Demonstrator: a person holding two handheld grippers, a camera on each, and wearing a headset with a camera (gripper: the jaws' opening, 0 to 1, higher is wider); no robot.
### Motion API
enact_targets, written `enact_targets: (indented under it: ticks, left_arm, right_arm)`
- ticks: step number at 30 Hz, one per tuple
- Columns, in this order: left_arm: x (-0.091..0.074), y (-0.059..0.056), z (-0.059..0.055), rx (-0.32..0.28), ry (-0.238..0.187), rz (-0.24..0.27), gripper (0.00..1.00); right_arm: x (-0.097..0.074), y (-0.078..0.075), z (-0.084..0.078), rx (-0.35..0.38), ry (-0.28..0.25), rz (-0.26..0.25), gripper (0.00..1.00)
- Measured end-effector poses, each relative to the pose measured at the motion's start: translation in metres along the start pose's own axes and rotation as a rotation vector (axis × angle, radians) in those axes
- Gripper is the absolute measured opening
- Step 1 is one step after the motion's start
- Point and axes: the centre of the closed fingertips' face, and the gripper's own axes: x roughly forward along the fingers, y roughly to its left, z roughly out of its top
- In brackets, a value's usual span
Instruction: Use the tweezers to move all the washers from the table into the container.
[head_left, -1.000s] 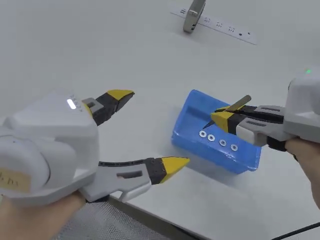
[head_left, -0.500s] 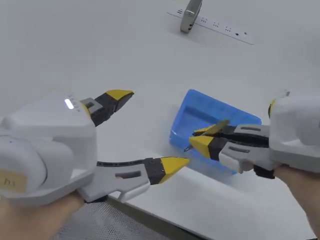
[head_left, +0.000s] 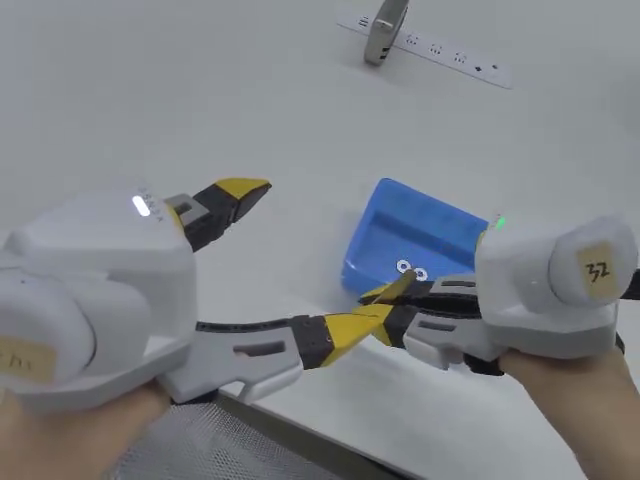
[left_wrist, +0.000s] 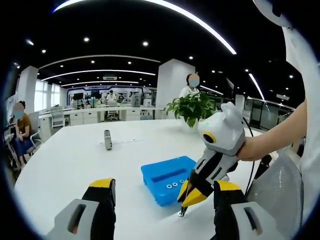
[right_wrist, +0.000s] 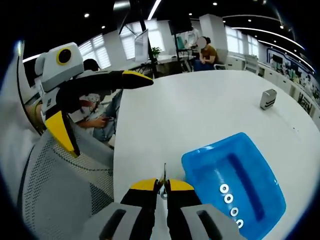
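Washers: tiny, light, slick & flat, so nip each by its rim. Your right tool is clenched on tweezers, container just ahead-right; left tool released, empty.

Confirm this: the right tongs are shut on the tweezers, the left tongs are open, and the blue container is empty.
One thing is wrong: the blue container is not empty. The right gripper view shows washers lying in a row inside it. The rest stands: the right tongs are shut on the tweezers, and the left tongs are open.
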Motion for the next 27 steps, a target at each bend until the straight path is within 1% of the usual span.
enact_targets:
  ticks: [2,3,5,10,12,14,17,20,24,27]
  left_arm:
    - [0.0,0.0,0.0,0.001,0.0,0.0,0.82]
    - [0.0,0.0,0.0,0.001,-0.001,-0.001,0.82]
    - [0.0,0.0,0.0,0.001,0.001,-0.001,0.82]
    - [0.0,0.0,0.0,0.004,0.001,-0.003,0.82]
    - [0.0,0.0,0.0,0.005,0.001,-0.003,0.82]
    - [0.0,0.0,0.0,0.004,0.0,-0.002,0.82]
    - [0.0,0.0,0.0,0.002,-0.002,-0.004,0.82]
    - [0.0,0.0,0.0,0.005,0.0,-0.004,0.82]
    - [0.0,0.0,0.001,0.004,-0.002,-0.004,0.82]
    - [0.0,0.0,0.0,0.005,-0.001,-0.004,0.82]
  right_arm:
    - [0.0,0.0,-0.003,-0.045,0.024,-0.014,0.03]
    - [0.0,0.001,-0.001,-0.046,0.014,-0.013,0.03]
    - [0.0,0.002,-0.002,-0.053,0.02,-0.011,0.03]
    - [-0.001,0.003,-0.003,-0.066,0.012,-0.014,0.03]
    - [-0.001,0.004,-0.004,-0.096,0.009,-0.021,0.03]
    - [-0.002,0.005,-0.004,-0.094,0.006,-0.021,0.03]
    - [-0.004,0.003,-0.004,-0.068,-0.008,-0.034,0.03]
    - [-0.012,0.003,0.004,-0.043,-0.039,-0.032,0.03]
    - [-0.022,0.001,0.012,-0.047,-0.052,-0.042,0.03]
    - [-0.032,-0.002,0.023,-0.046,-0.082,-0.052,0.03]
